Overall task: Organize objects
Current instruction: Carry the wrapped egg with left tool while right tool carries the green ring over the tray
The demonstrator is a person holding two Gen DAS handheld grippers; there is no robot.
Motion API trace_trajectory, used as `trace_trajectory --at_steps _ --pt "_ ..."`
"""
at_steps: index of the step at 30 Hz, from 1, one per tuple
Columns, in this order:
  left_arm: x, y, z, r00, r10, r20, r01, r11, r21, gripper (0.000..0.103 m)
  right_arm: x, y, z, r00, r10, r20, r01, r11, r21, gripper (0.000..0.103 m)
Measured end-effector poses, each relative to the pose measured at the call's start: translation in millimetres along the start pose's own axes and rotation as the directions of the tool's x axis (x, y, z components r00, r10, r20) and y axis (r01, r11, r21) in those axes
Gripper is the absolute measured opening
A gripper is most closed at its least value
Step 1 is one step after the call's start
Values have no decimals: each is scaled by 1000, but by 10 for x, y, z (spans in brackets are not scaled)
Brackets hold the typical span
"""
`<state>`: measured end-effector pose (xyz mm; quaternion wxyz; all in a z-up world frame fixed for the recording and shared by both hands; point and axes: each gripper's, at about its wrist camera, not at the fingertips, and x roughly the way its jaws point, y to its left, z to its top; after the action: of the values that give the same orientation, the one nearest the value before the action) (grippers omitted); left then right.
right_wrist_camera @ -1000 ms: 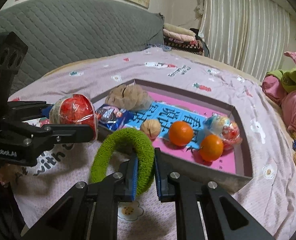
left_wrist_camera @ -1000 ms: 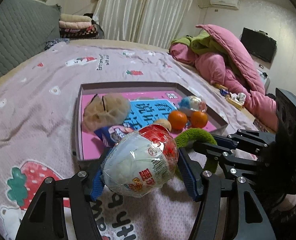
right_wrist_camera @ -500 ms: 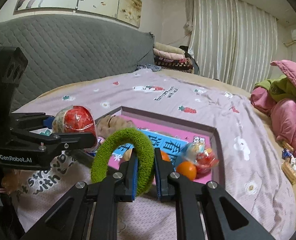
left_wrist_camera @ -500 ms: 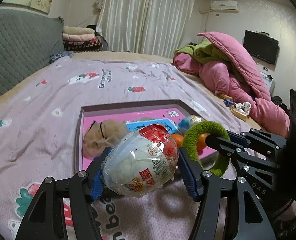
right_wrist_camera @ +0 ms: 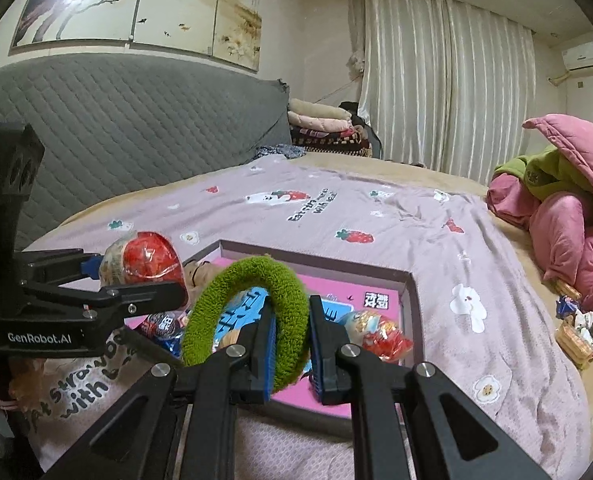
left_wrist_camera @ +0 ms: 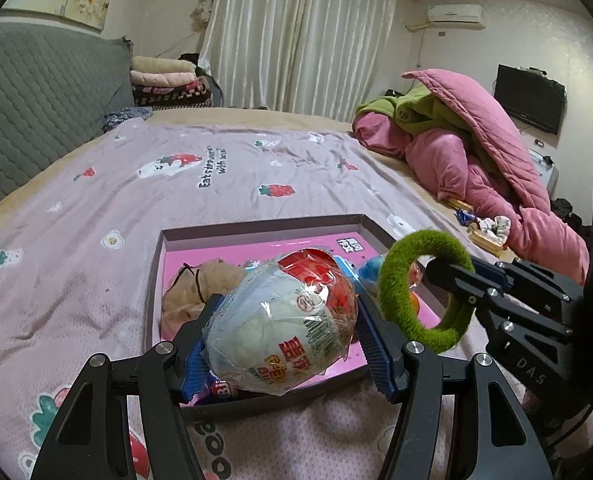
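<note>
Left wrist view shows the left gripper with its blue fingers clamped on a big wrapped egg. The egg is white with a red top and sits in crinkly clear wrap. It is held up above the near edge of the box.

Just to the right, the right gripper has its fingers pressed together on a fuzzy green ring. The ring stands upright, held up over the right side of the box. In the right wrist view the same right gripper pinches the green ring on its right side, and the left gripper shows at the left with the wrapped egg.

Below them lies the open box with low walls and a pink and blue floor. Inside it I can see a tan fluffy thing with a dark band at the left, a smaller wrapped egg at the right, and a blue snack packet near the front.

The box rests on a bed with a pink sheet that has strawberry pictures. A pink quilt is piled at the far right. Folded blankets are stacked by the white curtains, next to a grey padded headboard.
</note>
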<state>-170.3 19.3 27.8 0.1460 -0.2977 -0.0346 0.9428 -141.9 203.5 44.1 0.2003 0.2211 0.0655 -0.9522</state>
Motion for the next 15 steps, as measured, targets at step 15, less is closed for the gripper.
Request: trace_trajectory --at_steps 15 --pt "146 49 101 999 51 19 -51 999 -5 66 38 -129 139 998 -34 44 34 999 17 15"
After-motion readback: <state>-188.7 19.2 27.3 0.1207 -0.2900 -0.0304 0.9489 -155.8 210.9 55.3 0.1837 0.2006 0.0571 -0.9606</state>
